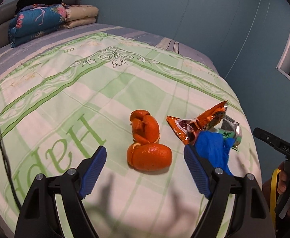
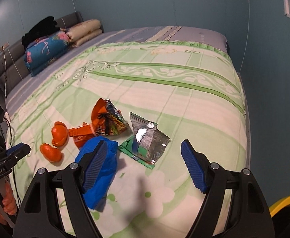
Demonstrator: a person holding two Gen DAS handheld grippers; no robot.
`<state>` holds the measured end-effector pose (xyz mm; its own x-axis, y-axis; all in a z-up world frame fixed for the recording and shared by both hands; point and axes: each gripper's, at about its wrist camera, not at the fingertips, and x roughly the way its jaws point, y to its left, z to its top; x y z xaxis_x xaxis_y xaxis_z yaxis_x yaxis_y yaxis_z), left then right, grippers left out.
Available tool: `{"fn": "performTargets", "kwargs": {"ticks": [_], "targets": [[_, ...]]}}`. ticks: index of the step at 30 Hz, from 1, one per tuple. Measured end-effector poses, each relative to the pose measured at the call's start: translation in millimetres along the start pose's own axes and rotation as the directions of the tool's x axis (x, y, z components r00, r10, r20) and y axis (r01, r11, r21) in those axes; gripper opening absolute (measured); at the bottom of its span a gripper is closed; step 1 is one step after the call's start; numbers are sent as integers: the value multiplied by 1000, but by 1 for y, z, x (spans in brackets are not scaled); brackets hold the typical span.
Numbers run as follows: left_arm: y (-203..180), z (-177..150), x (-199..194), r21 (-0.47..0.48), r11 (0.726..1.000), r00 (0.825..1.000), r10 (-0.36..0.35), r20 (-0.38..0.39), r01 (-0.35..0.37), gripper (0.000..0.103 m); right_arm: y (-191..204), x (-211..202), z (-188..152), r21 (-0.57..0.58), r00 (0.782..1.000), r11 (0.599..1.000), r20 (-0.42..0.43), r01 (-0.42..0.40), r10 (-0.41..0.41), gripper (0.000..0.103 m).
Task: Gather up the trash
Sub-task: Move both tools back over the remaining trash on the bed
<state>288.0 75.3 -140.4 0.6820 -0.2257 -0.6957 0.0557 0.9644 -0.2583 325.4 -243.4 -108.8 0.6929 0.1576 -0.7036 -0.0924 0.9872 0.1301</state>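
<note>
Left wrist view: the left gripper [image 1: 145, 160] stood wide open over the bed cover [image 1: 69, 91], gripping nothing. The orange peel [image 1: 147, 144], in two curled pieces, lay directly ahead between the fingertips, not yet touched. Ahead and right of the right finger sat a crumpled blue bag [image 1: 214, 148], and beyond it an orange snack wrapper [image 1: 196, 123]. The peel looked light and springy, likely to crush or tear; the nearer rounded piece offered the better pinch across its width.

Right wrist view: the right gripper [image 2: 144, 159] was also spread wide and empty. A silver-and-green foil packet [image 2: 146, 140] lay just ahead between the fingers. The blue bag [image 2: 99, 170] sat under and behind the left finger; whether they touched could not be told. Foil probably slick and thin, lying flat on soft bedding, so a raised crumpled edge seemed the best hold. A yellow bin [image 2: 283, 206] showed low right.
</note>
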Motion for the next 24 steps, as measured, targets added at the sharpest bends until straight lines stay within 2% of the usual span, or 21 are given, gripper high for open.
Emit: {"fn": "performTargets", "kwargs": {"ticks": [15, 24], "targets": [[0, 14, 52, -7, 1000, 997, -18, -80, 17, 77, 8, 48, 16, -53, 996, 998, -82, 21, -26, 73], [1, 17, 75, -7, 1000, 995, -18, -103, 17, 75, 15, 71, 19, -81, 994, 996, -96, 35, -43, 72]]}}
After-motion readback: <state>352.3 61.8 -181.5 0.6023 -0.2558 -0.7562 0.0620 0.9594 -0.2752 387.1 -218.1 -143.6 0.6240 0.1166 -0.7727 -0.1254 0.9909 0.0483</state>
